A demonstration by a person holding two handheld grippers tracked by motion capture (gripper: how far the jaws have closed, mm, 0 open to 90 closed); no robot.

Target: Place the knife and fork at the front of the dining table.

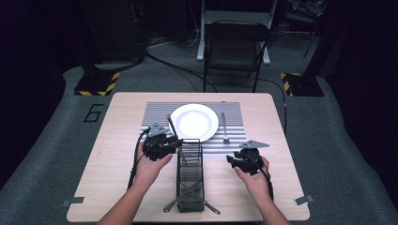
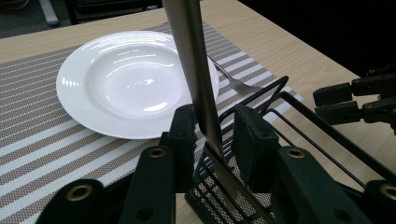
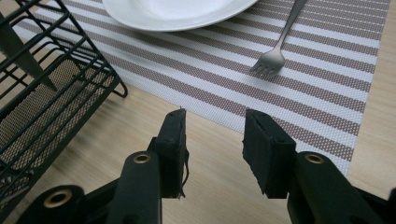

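Note:
My left gripper (image 1: 162, 143) (image 2: 212, 121) is shut on a silver table knife (image 1: 172, 125) (image 2: 191, 60), which stands nearly upright. Its handle points up over the white plate (image 1: 194, 122) (image 2: 130, 79) and its blade reaches down into the far end of the black wire basket (image 1: 190, 173) (image 2: 261, 107). My right gripper (image 1: 244, 159) (image 3: 212, 126) hangs open over bare wood just short of the striped placemat (image 3: 303, 93), with nothing between its jaws. A fork (image 1: 225, 127) (image 3: 275, 51) lies on the mat right of the plate, tines toward me.
More cutlery (image 1: 187, 197) lies across the near end of the basket, sticking out past both sides. The basket runs lengthwise between my two hands. A folding chair (image 1: 234, 47) stands beyond the far table edge.

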